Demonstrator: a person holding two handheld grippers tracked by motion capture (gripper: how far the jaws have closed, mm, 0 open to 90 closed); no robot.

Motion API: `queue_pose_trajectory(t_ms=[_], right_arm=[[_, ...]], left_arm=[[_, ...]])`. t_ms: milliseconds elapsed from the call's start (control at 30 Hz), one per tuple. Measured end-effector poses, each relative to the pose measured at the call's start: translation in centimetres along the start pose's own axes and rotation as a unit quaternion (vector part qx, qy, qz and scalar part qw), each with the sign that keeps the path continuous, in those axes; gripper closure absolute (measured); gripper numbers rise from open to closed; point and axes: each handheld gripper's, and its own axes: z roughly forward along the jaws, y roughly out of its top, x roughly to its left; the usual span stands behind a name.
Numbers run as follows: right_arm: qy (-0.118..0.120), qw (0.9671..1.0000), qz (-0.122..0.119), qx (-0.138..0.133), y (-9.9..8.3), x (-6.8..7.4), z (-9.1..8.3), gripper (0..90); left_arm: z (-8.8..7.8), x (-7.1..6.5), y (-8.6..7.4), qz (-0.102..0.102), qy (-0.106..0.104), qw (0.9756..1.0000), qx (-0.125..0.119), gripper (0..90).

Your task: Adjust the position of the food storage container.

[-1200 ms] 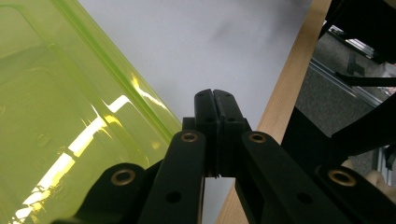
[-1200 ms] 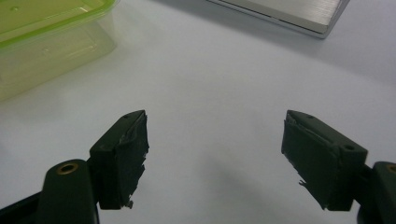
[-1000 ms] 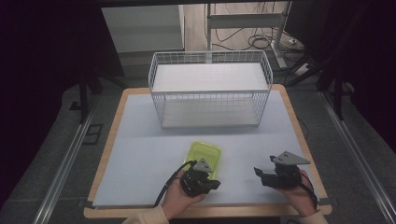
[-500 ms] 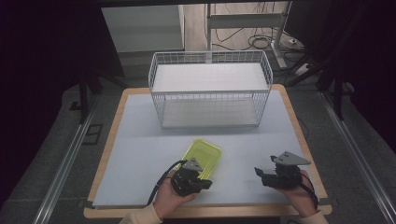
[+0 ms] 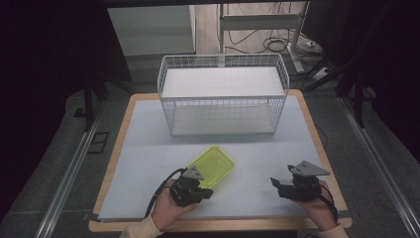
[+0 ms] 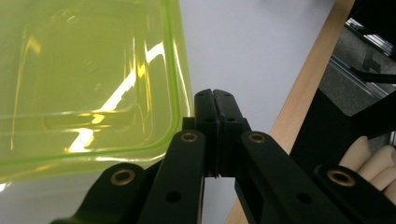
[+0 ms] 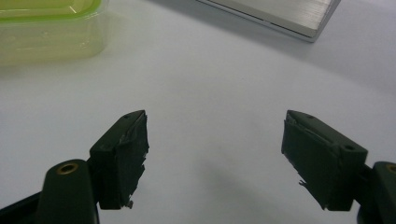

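A: High view, items?
B: Yellow-green plastic container (image 5: pixel 212 166) on the table (image 5: pixel 148 148), in front of the wire basket (image 5: pixel 223 94); left gripper (image 5: pixel 205 192) at its near corner; right gripper (image 5: pixel 274 183) well apart.

A: Left gripper view?
B: Jaws pressed together, gripping nothing, just beside the container's rim.

A: Right gripper view?
B: Jaws wide apart over bare table.

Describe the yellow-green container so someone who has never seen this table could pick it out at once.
Start at the white wire basket at the far side of the table, then come toward the near edge. On the pale mat, just in front of the left gripper, lies the yellow-green container, a shallow see-through plastic rectangle set askew. It is the one brightly coloured thing there.
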Motion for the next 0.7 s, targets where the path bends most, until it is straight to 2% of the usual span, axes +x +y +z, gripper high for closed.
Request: queue_pose_trajectory(t_ms=[367,700], right_arm=[[0.000,1.0000,-0.001,0.002,0.0,0.0,0.0,22.9],[0.000,1.0000,-0.002,0.003,0.0,0.0,0.1,22.9]], left_arm=[[-1.4,1.4,-1.0,-0.016,0.017,0.9997,-0.004,89.8],[-2.5,3.4,-1.5,-0.035,0.035,0.9988,-0.004,89.7]])
